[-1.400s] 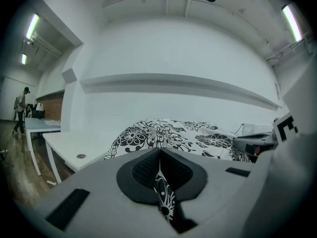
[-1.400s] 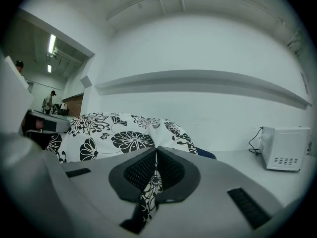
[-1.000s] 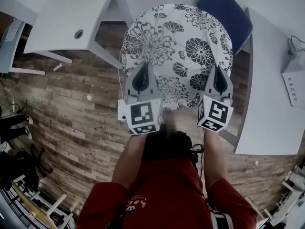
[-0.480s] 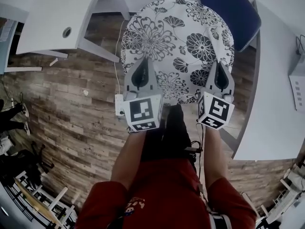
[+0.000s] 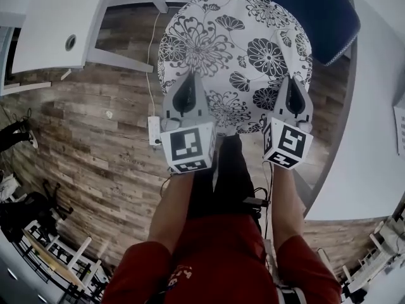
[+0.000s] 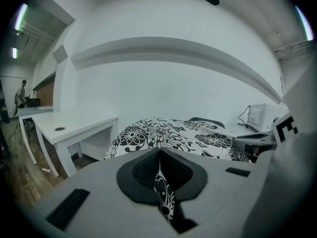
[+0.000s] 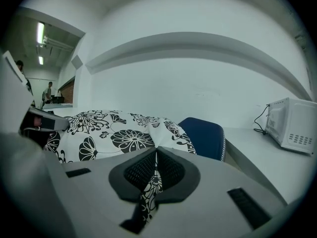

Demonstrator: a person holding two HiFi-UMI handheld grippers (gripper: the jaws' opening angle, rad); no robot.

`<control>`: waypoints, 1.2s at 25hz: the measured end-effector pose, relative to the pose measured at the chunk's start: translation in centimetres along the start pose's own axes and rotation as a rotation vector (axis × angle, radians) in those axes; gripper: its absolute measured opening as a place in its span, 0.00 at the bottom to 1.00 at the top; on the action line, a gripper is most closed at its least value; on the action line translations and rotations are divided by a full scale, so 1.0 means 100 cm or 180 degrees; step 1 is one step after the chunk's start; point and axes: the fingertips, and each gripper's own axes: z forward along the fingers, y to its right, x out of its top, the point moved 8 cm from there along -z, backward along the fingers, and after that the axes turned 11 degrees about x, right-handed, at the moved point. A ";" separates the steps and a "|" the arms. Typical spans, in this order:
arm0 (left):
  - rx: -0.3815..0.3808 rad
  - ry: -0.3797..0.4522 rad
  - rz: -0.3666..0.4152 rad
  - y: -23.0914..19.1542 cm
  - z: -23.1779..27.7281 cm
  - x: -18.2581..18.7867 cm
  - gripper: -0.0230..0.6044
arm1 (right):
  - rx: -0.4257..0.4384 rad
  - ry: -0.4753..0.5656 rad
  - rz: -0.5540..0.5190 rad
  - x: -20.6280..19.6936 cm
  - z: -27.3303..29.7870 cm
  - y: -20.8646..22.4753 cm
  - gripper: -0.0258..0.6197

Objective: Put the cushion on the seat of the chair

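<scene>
Your left tool and right tool each pinch the near edge of the round white black-flowered cushion, which hides much of the blue padded chair.

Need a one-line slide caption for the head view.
Left gripper and right gripper clamp the near edge of a round black-and-white floral cushion, held beside a blue padded chair.

Bright, even indoor light comes from tube lamps glowing at the upper left of both gripper views. Shadows are faint. The cushion print looks crisp. Strong fisheye bending throughout, and the gripper views have black corners.
</scene>
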 end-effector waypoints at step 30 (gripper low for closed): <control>0.0037 -0.0290 -0.0083 0.001 0.002 0.008 0.08 | 0.0023 -0.0361 -0.0061 0.013 0.003 0.001 0.09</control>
